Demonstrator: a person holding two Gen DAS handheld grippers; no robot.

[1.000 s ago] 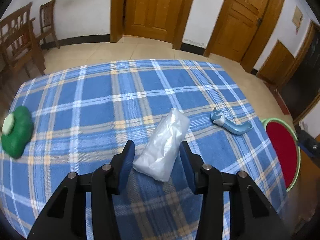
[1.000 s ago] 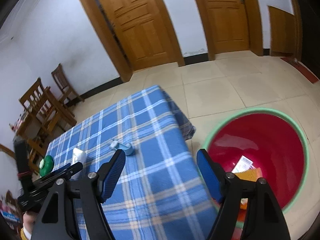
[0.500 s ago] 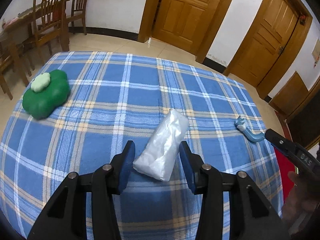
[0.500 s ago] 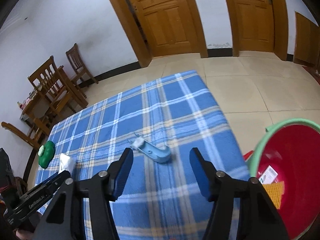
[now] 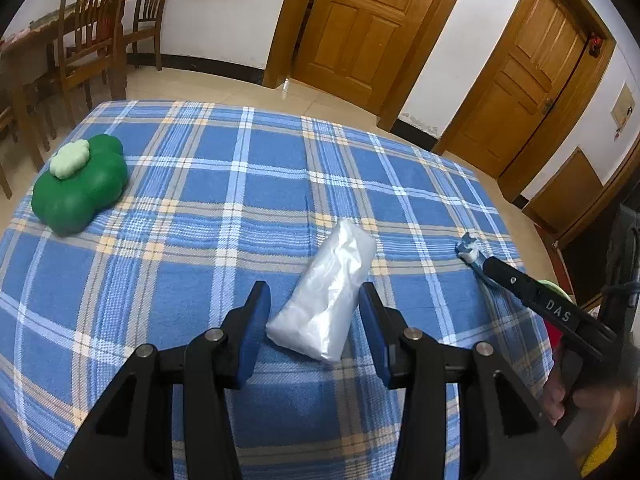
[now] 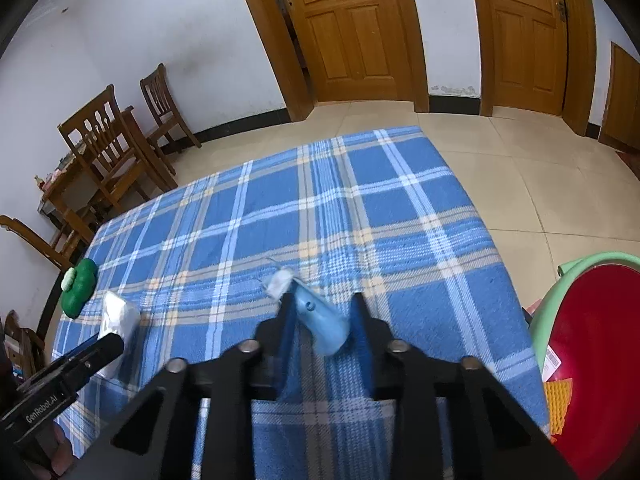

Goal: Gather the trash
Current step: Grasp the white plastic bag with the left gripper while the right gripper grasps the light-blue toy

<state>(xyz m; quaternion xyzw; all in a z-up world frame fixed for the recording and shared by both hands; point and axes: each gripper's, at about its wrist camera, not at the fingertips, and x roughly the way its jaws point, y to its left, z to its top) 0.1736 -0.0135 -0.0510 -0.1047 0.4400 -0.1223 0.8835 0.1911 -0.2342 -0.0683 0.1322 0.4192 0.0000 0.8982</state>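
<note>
A crumpled clear plastic bag lies on the blue plaid tablecloth. My left gripper is open with its near end between the fingers. The bag also shows in the right wrist view. A light blue curved plastic piece with a white tip lies near the table's right side. My right gripper is open around it, jaws on either side. In the left wrist view only its white tip shows, beside a right finger.
A green flower-shaped object sits at the table's left. A red basin with a green rim stands on the floor right of the table, holding paper scraps. Wooden chairs and a side table stand at the far left. Doors line the back wall.
My right gripper has swung left from over the red basin to the table and lowered around the blue piece. My left gripper has stayed around the bag, its view turning leftward.
</note>
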